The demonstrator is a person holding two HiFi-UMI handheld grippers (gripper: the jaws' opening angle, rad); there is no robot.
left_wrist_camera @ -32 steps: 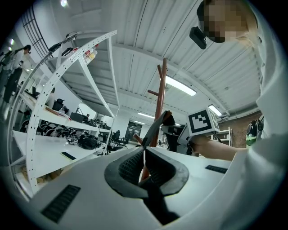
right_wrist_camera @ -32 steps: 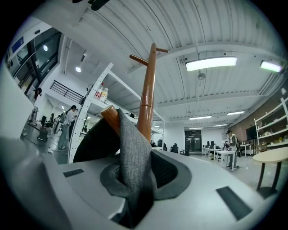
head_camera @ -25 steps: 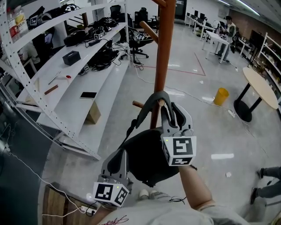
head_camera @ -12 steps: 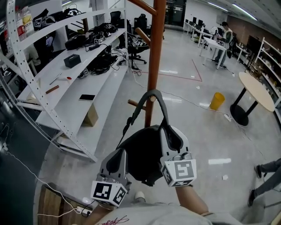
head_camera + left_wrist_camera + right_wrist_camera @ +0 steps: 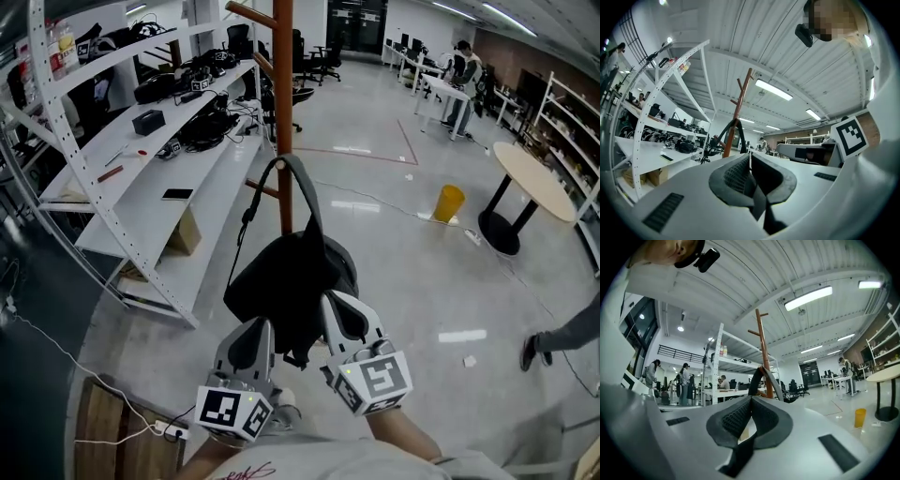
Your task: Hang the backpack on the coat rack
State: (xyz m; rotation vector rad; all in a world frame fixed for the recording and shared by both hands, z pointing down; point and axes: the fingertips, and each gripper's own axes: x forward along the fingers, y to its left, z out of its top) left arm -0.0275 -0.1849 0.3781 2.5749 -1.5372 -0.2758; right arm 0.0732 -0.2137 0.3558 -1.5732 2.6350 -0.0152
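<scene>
A black backpack [image 5: 286, 272] hangs by its top loop [image 5: 298, 183] from a low peg of the brown wooden coat rack [image 5: 283, 103]. My left gripper [image 5: 255, 326] sits just below the bag's bottom, shut with nothing in it. My right gripper [image 5: 336, 302] is beside the bag's lower right, also shut and empty. In the left gripper view the left gripper's [image 5: 749, 157] pads meet, and the rack [image 5: 740, 105] with the loop [image 5: 732, 126] stands beyond. The right gripper view shows the right gripper [image 5: 751, 399] closed, the loop [image 5: 761, 373] on the rack [image 5: 762, 348] ahead.
White slanted shelving [image 5: 141, 178] with boxes and cables runs along the left. A yellow bin [image 5: 448, 202] and a round table [image 5: 539, 183] stand to the right. A person's leg [image 5: 562, 337] shows at the right edge. A wooden pallet [image 5: 103, 431] lies at lower left.
My right gripper has let go of the backpack's loop and dropped back toward me. The bag now hangs on the peg by itself. The rack looks farther away.
</scene>
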